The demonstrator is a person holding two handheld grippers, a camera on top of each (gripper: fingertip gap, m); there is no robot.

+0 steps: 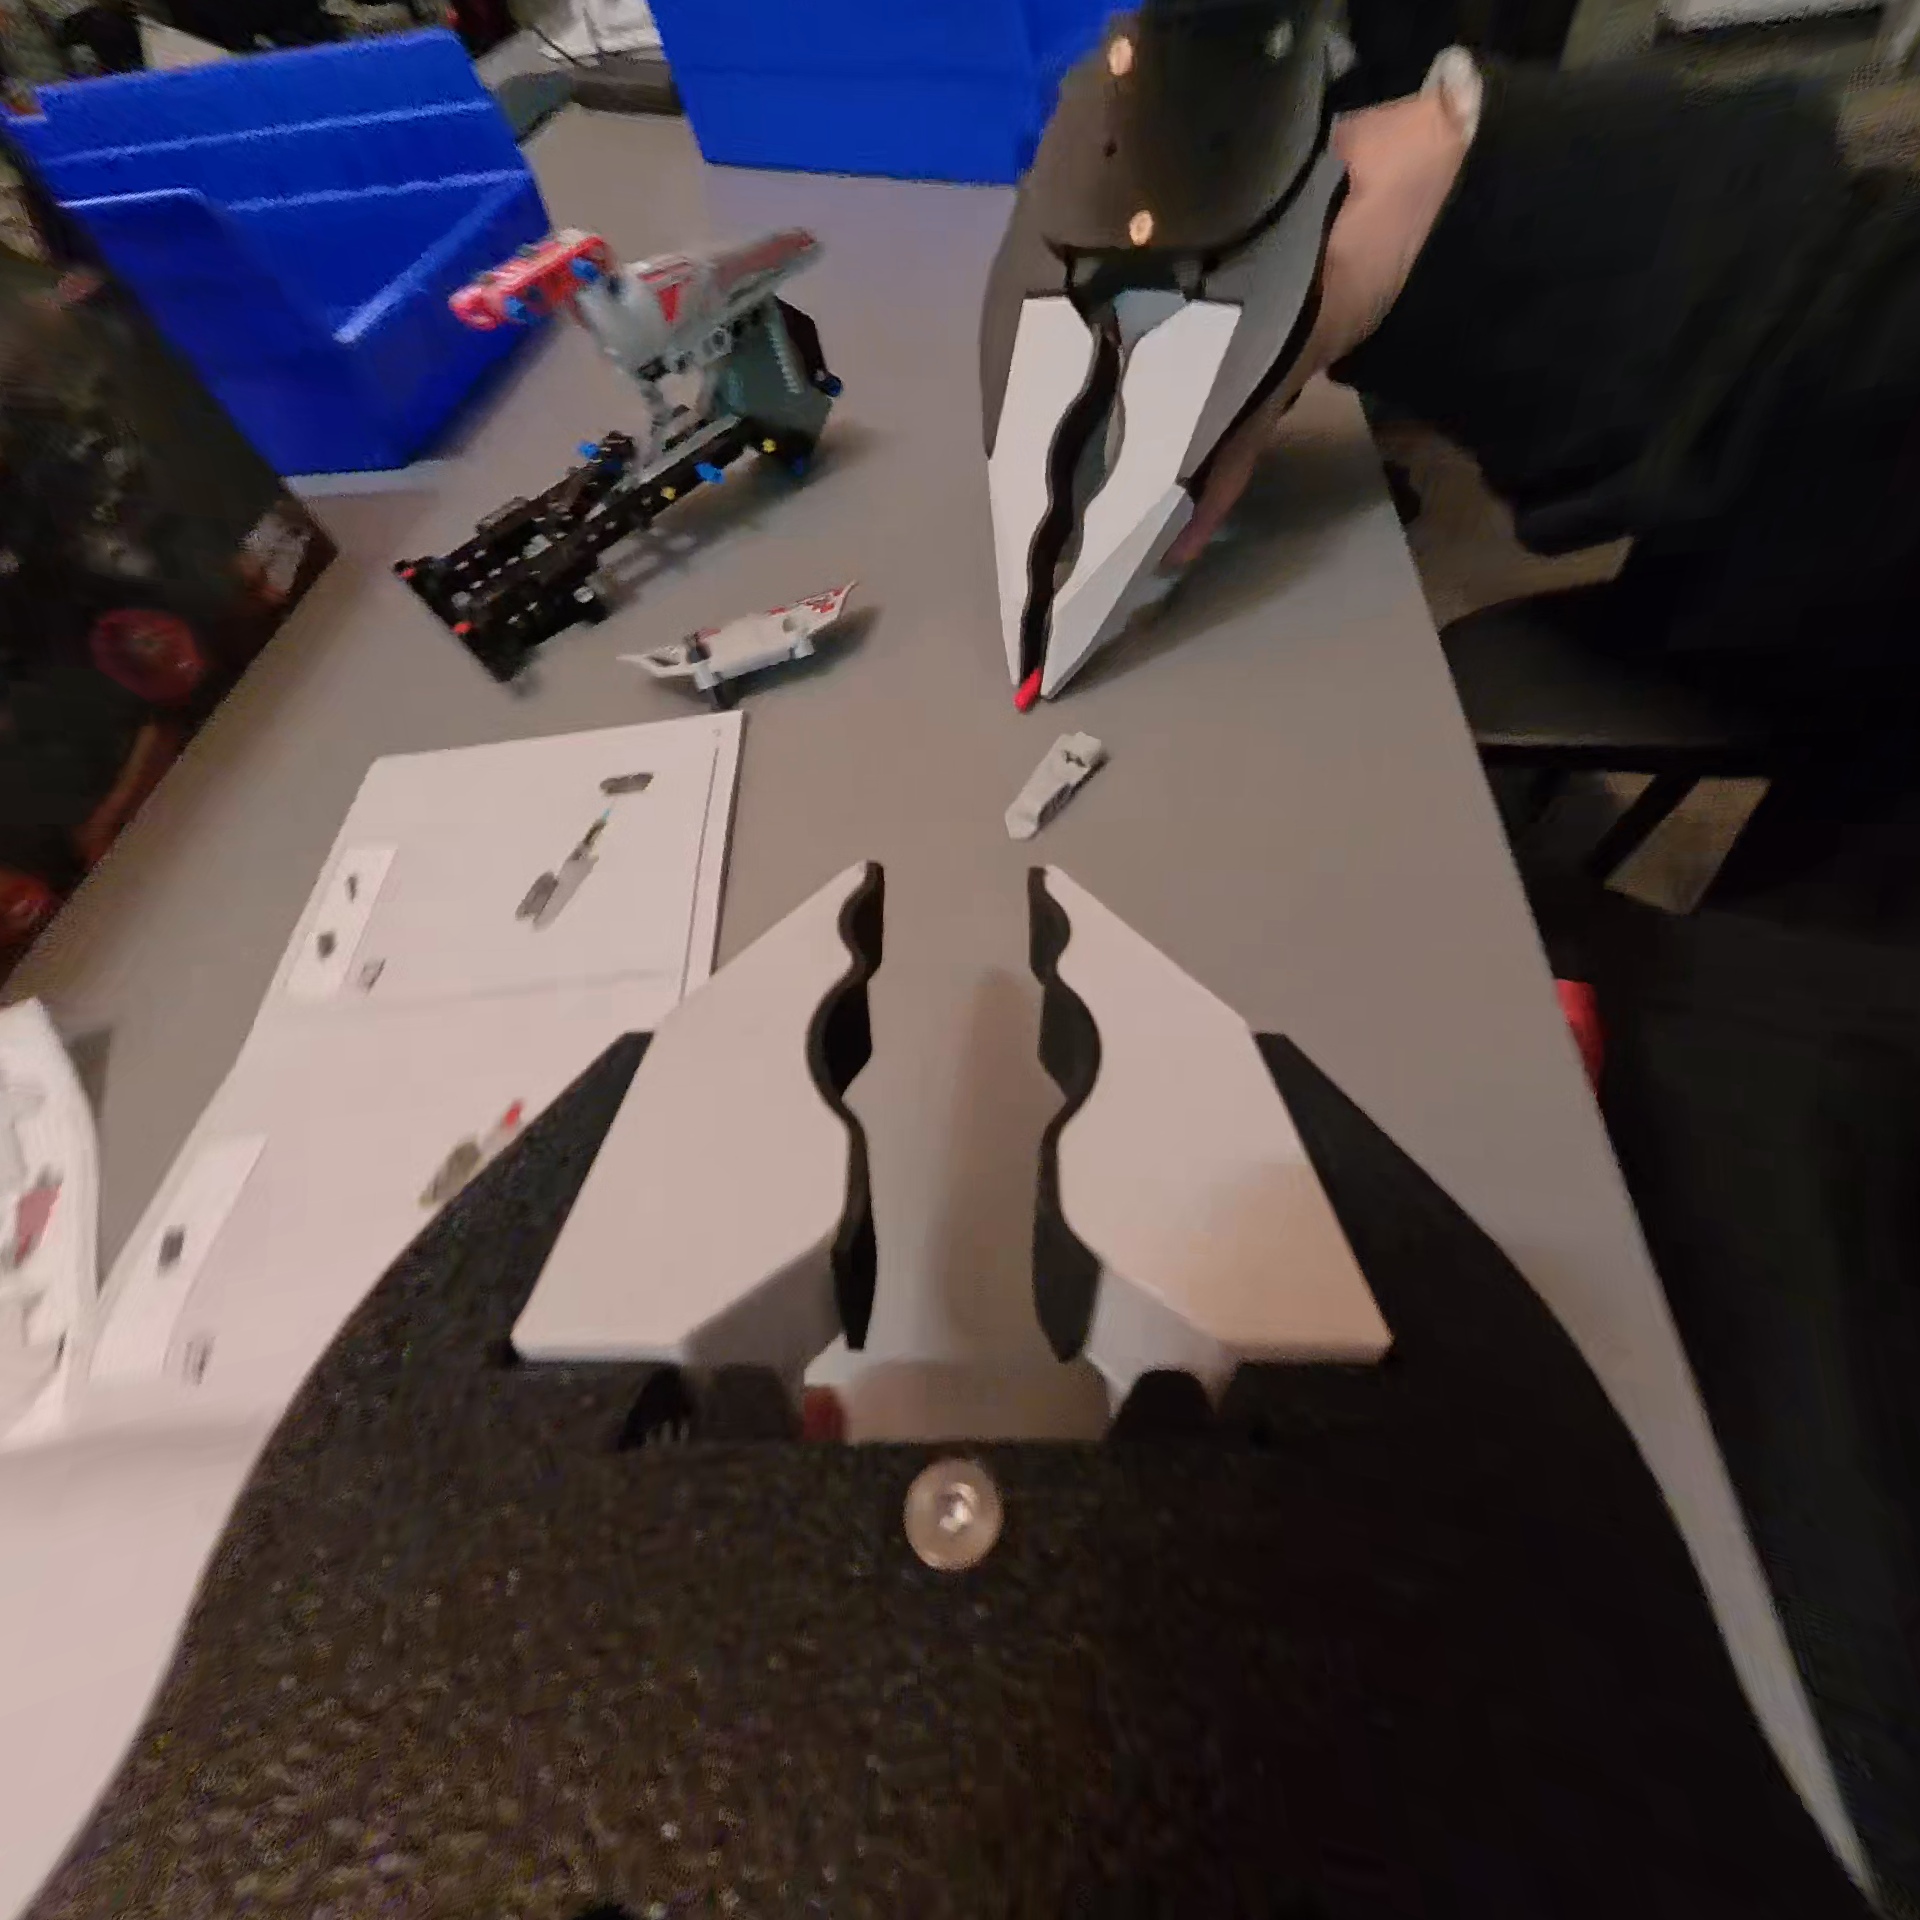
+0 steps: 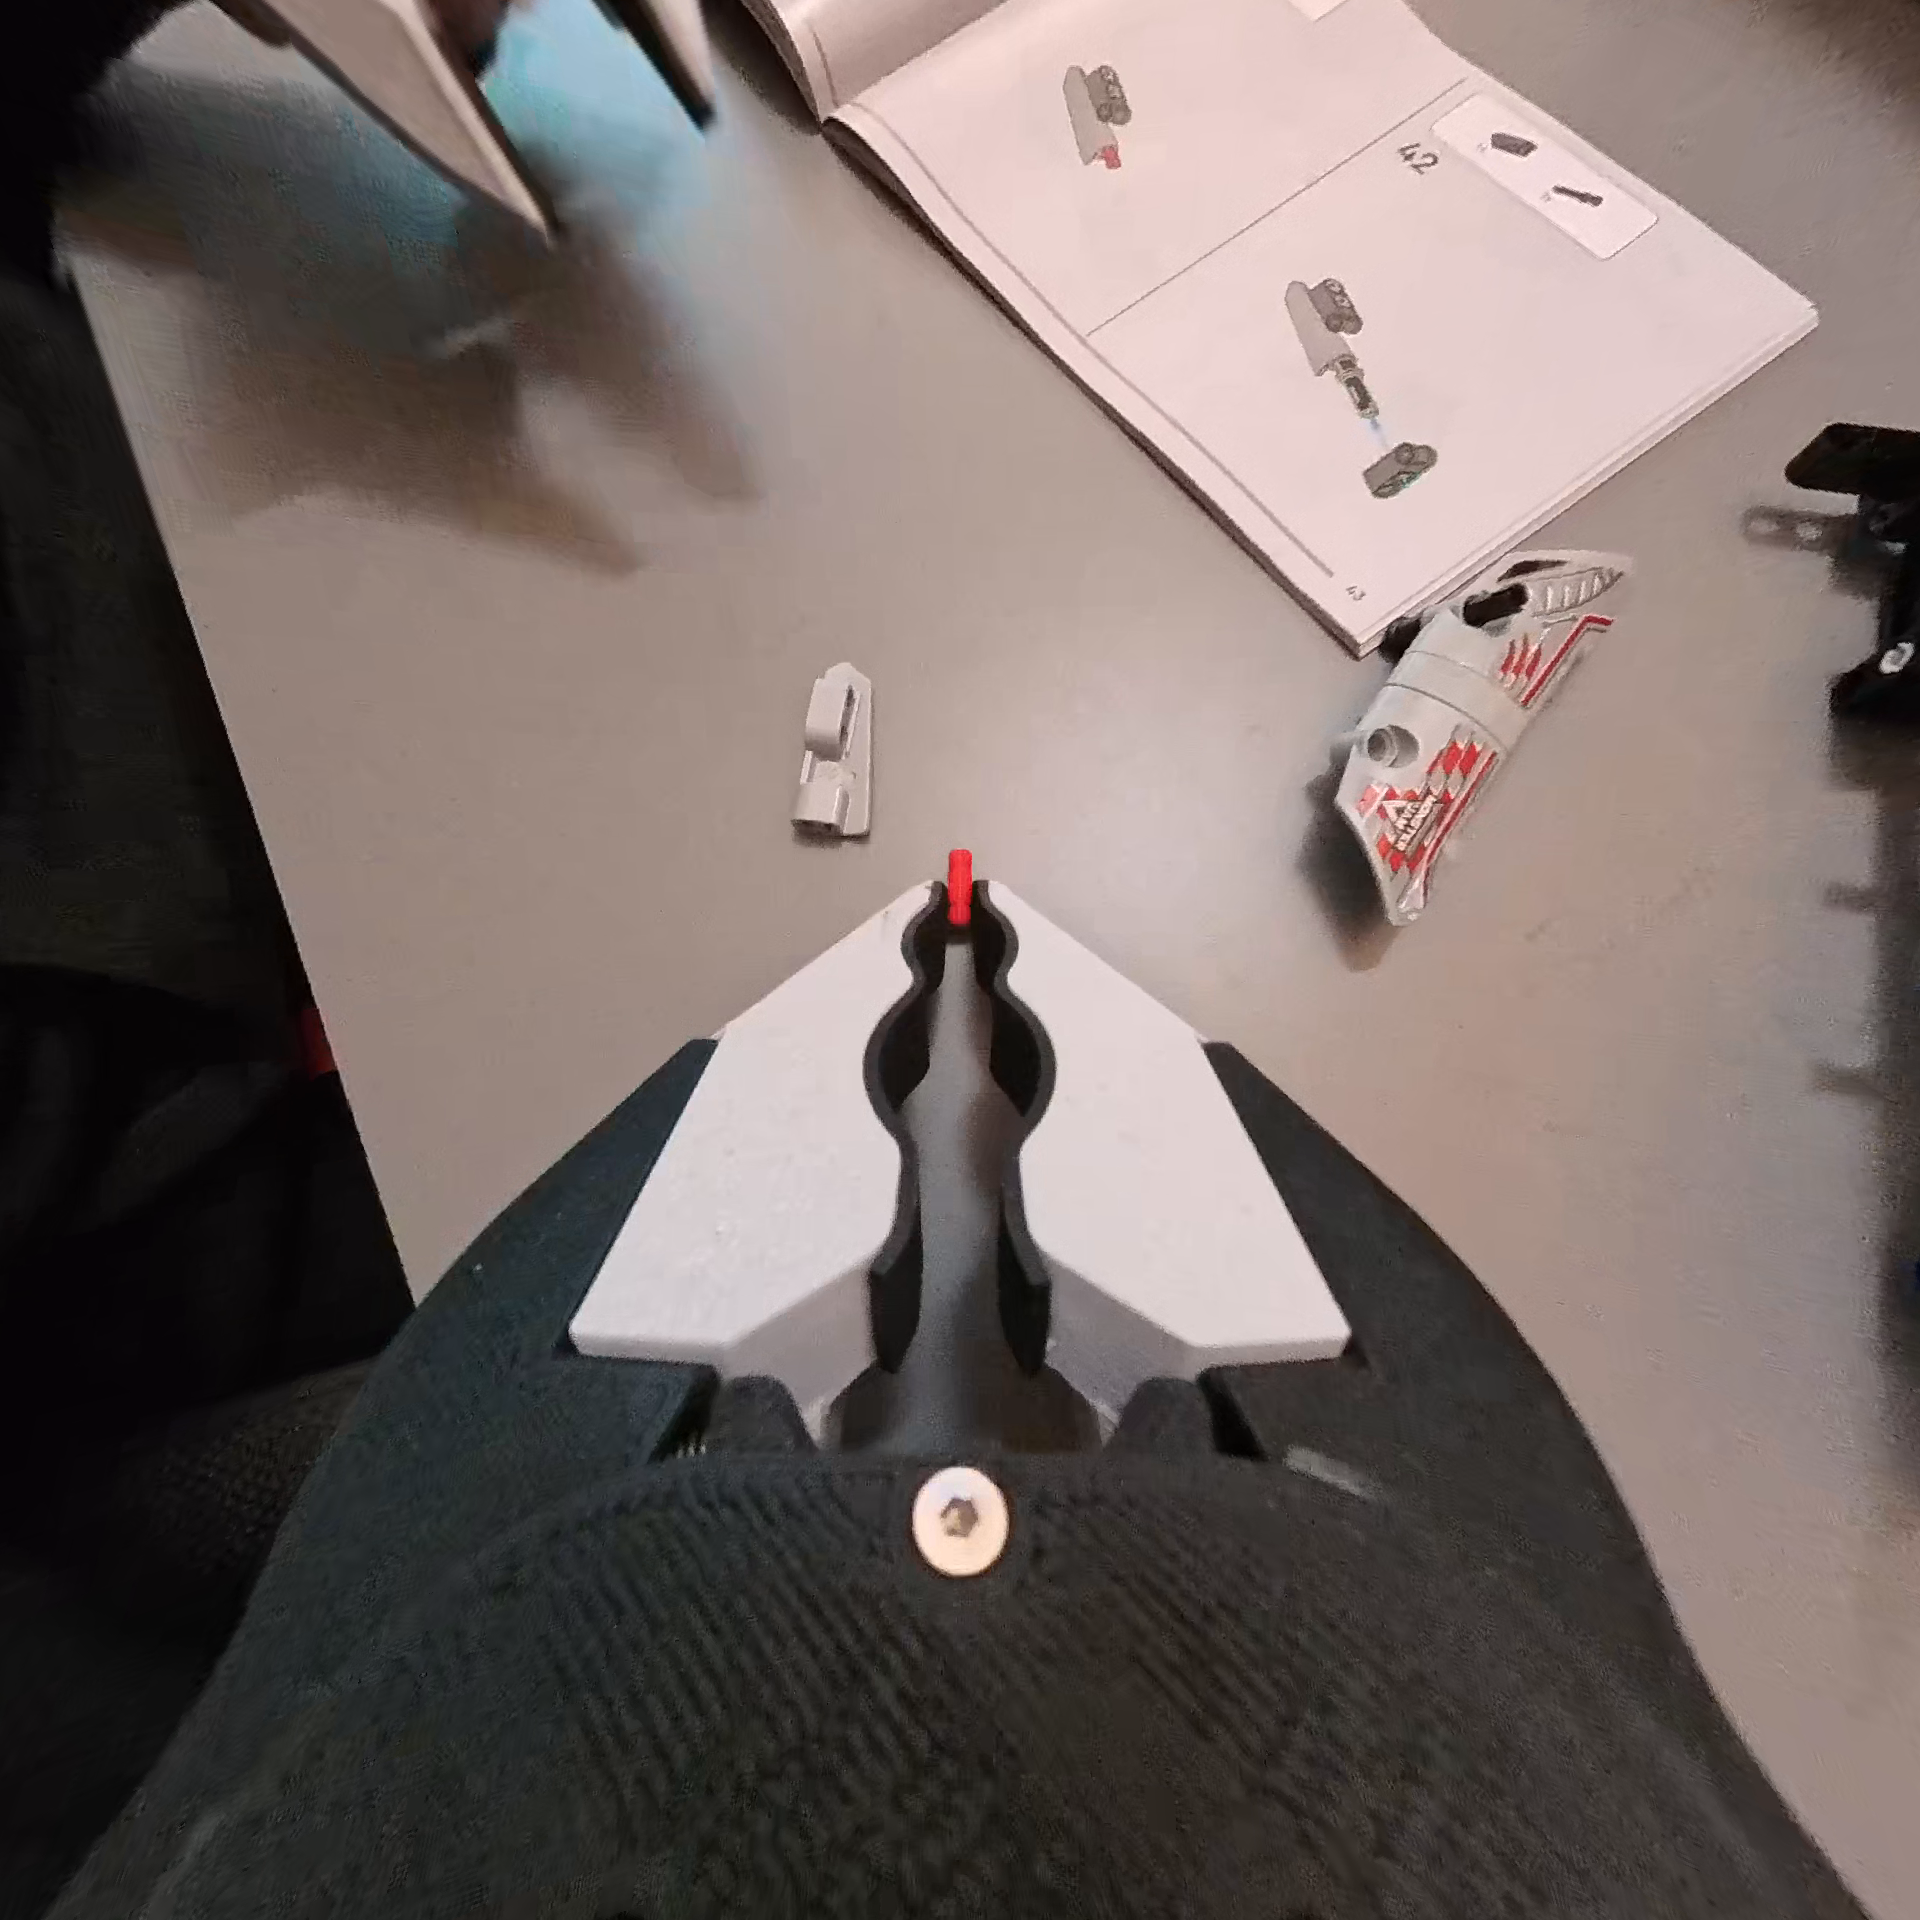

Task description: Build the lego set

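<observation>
My right gripper is shut on a small red pin that sticks out past its tips; it also shows in the left wrist view, tips down just above the grey table, with the red pin at the tips. A small light grey piece lies on the table just ahead of it, and shows in the left wrist view. My left gripper is open and empty, held above the table near that piece. A grey winged panel assembly with red markings lies nearby.
The open instruction booklet lies on the table. A larger black, grey and red model stands farther back. Blue bins stand at the rear. A dark box is at the left. A person's hand holds the right gripper. The tips of one gripper are about 12 cm away from the tips of the other.
</observation>
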